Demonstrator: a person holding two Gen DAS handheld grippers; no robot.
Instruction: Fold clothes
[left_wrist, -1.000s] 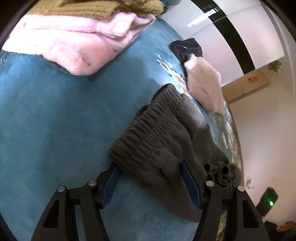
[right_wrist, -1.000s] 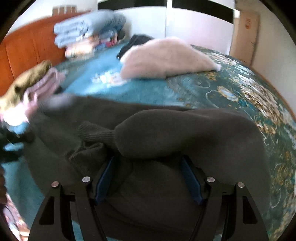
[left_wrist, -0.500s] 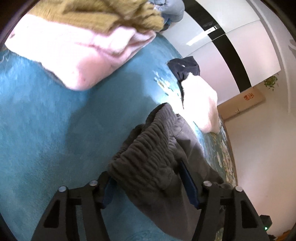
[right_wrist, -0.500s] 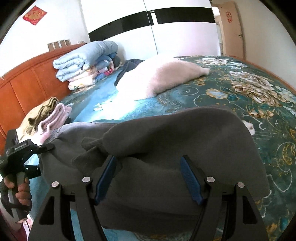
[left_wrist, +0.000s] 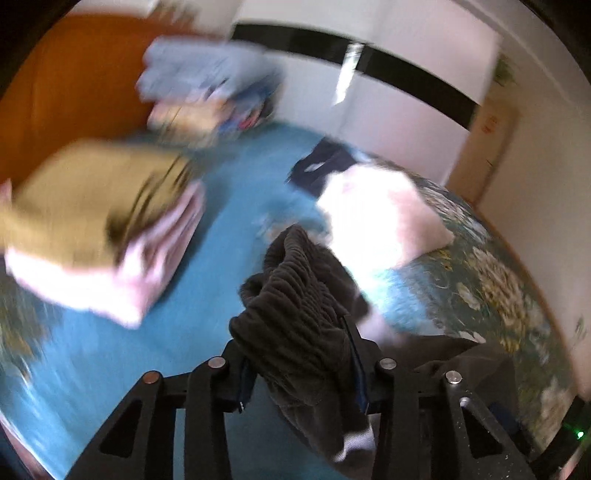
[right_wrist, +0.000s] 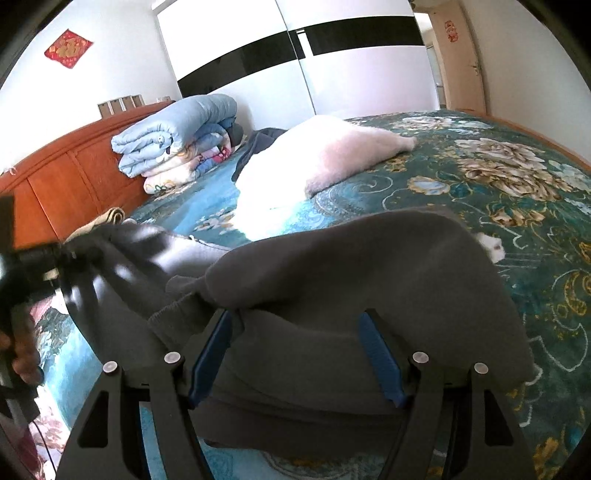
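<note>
A pair of dark grey sweatpants (right_wrist: 369, 280) hangs between my two grippers above the teal bed. My left gripper (left_wrist: 301, 354) is shut on the ribbed waistband (left_wrist: 295, 295), which bunches up between its blue-padded fingers. My right gripper (right_wrist: 295, 343) has the leg end of the sweatpants lying between and over its fingers, which stand fairly wide apart around the cloth. The left gripper also shows blurred at the left edge of the right wrist view (right_wrist: 33, 266), held by a hand.
A folded stack with an olive knit on a pink fleece (left_wrist: 103, 229) lies to the left. A fluffy white garment (right_wrist: 325, 162) and a dark garment (left_wrist: 325, 166) lie mid-bed. Rolled blue quilts (right_wrist: 173, 136) sit against the wooden headboard (right_wrist: 66, 177). Floral bedspread (right_wrist: 517, 177) spreads right.
Both grippers have lifted the sweatpants off the bed. The left wrist view has swung up fast and is blurred, and now shows the headboard and wardrobe.
</note>
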